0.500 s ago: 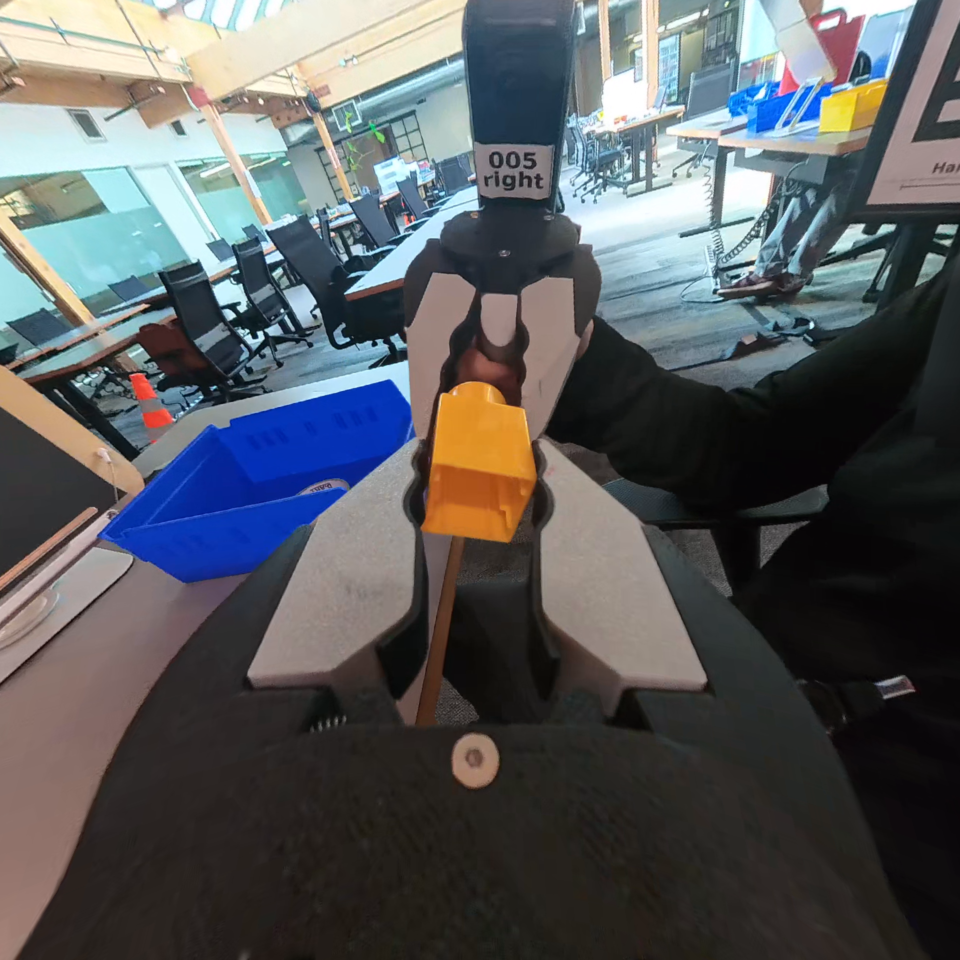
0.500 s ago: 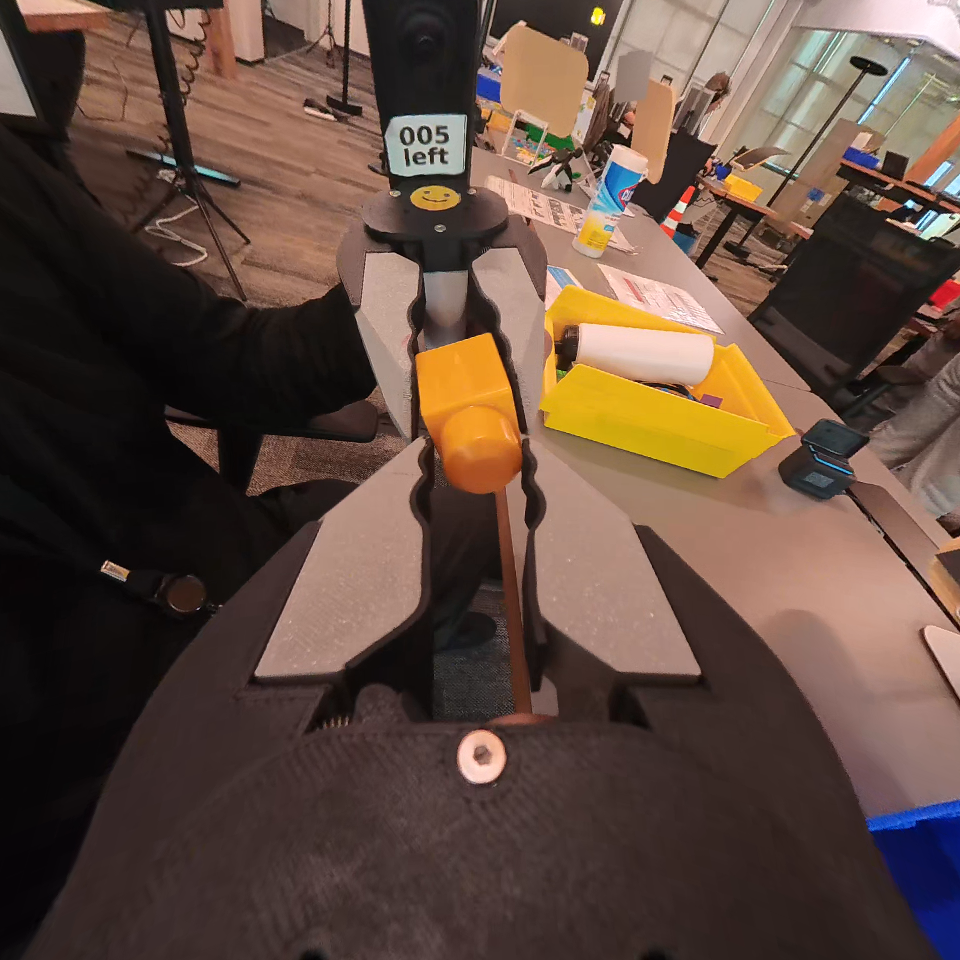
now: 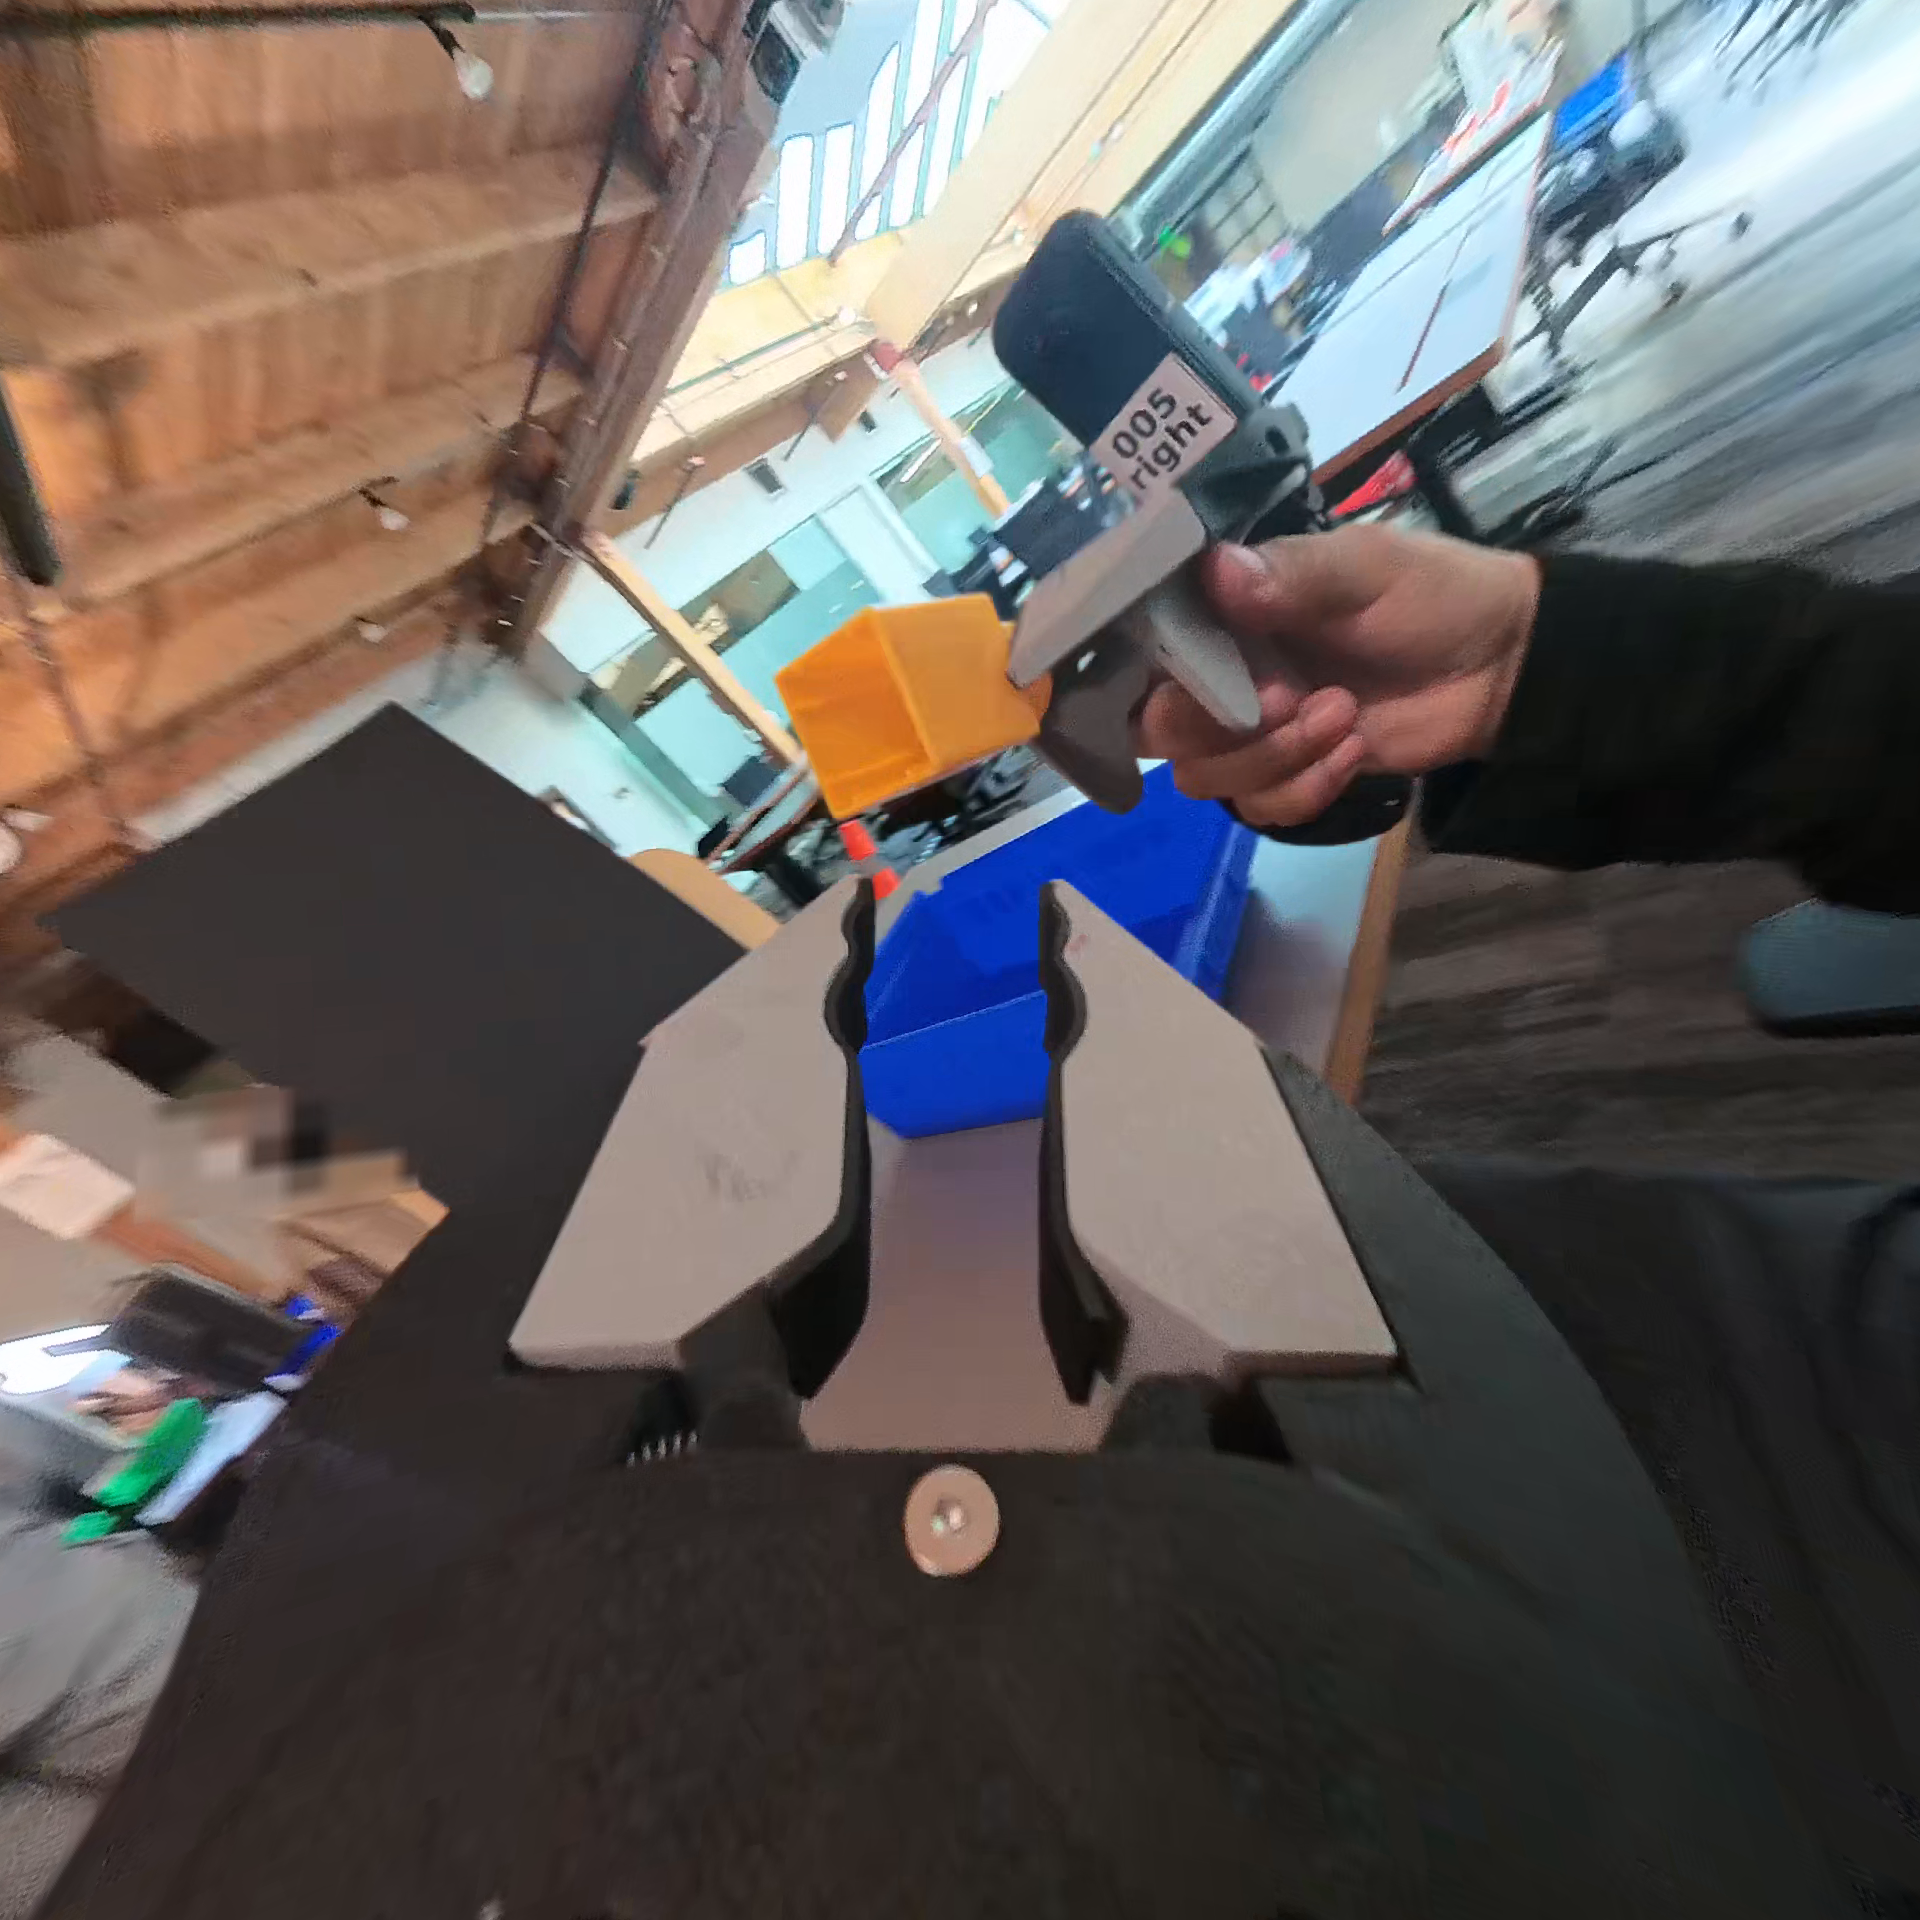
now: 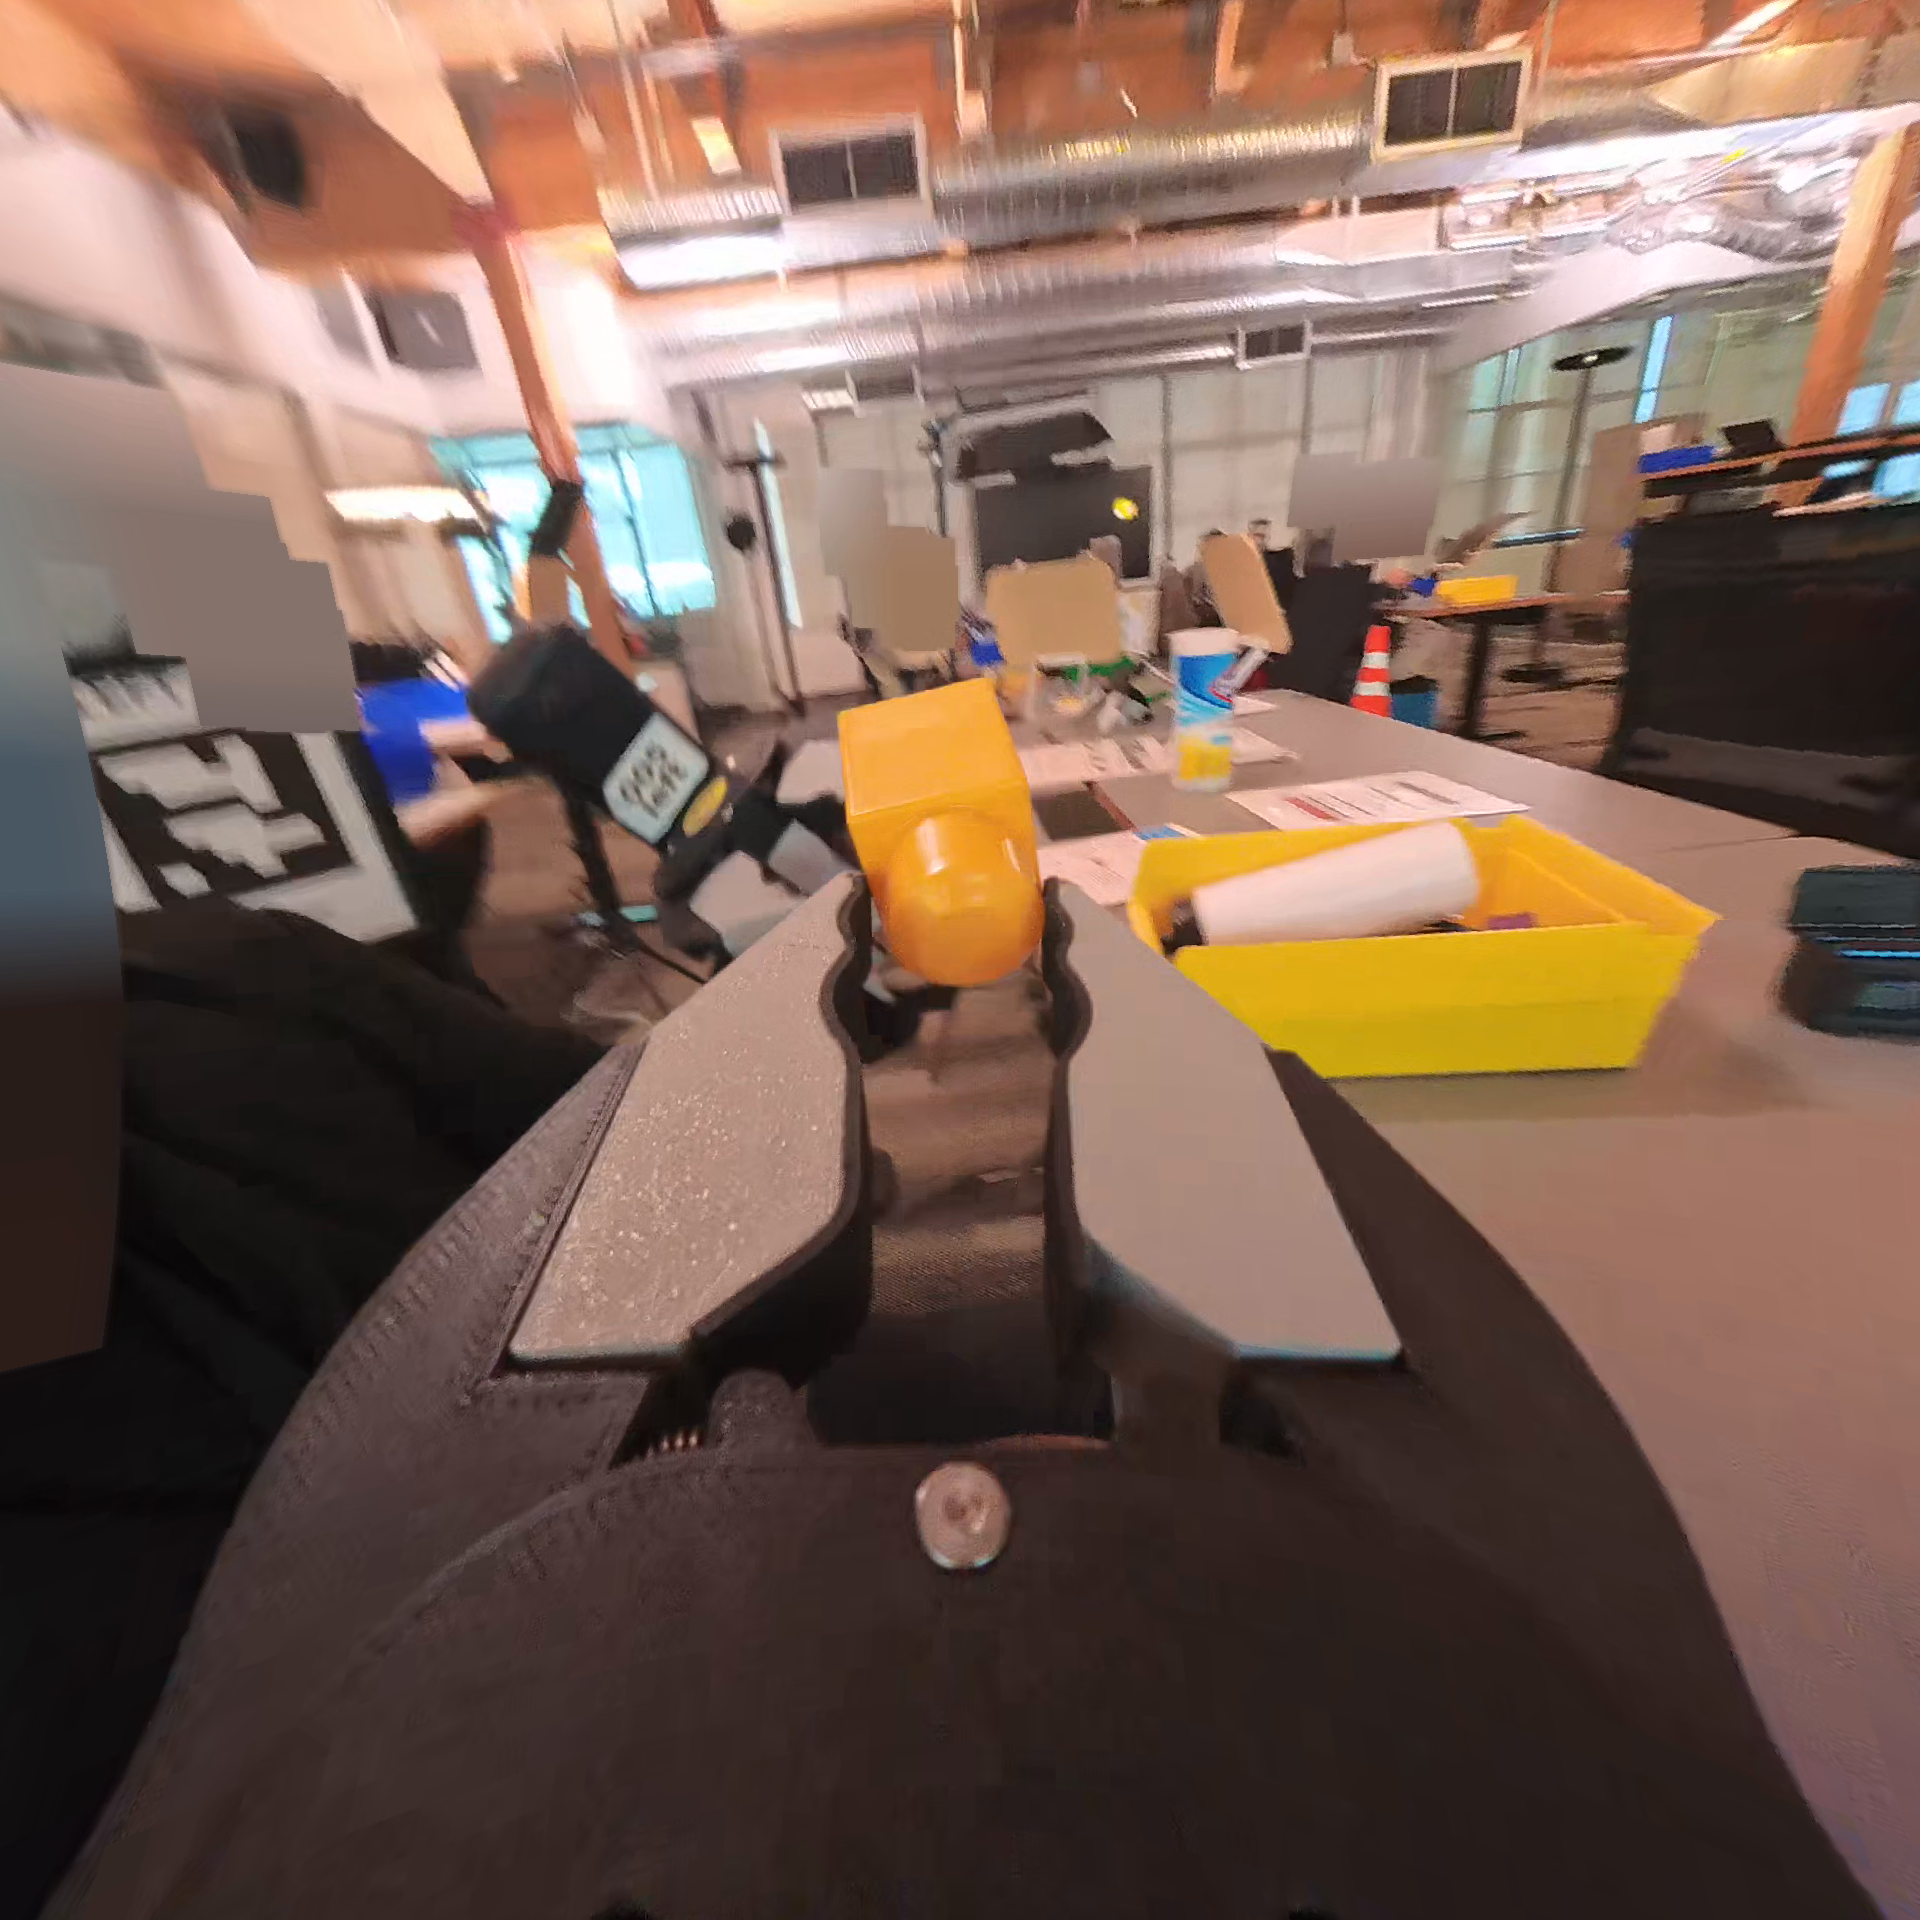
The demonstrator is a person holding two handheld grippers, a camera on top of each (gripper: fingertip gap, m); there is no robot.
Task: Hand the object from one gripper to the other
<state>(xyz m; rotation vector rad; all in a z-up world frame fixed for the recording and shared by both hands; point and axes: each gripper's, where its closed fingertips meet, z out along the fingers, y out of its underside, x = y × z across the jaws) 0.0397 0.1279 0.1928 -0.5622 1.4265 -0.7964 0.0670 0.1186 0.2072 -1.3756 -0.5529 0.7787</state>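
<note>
The orange object (image 4: 940,831), a hollow square block with a rounded knob at one end, sits at the tips of the right gripper (image 4: 951,914). Its jaws close on the knob, and the square body sticks out forward, in the air above the near edge of the table (image 4: 1558,1195). From the left wrist view the same object (image 3: 904,701) shows its open square end, held by the right gripper (image 3: 1081,665) in a person's hand (image 3: 1351,665).

The left gripper (image 3: 951,914) holds nothing. Its jaws stand parted with a clear gap between them, well apart from the object, which is above and beyond them. In the right wrist view the left gripper (image 4: 748,862) is blurred and off to the left of the block, not touching it.

Judging by this, the hand-over itself looks done: only one gripper has the object. What may be left is to set it down or carry it off, though the task sentence does not ask for that.

Around are a yellow bin (image 4: 1434,987) with a white roll (image 4: 1340,883) lying in it, just right of the object, a blue bin (image 3: 1049,997) beyond the left jaws, papers and a wipes canister (image 4: 1203,717) farther back. Nothing blocks the space between the grippers.
</note>
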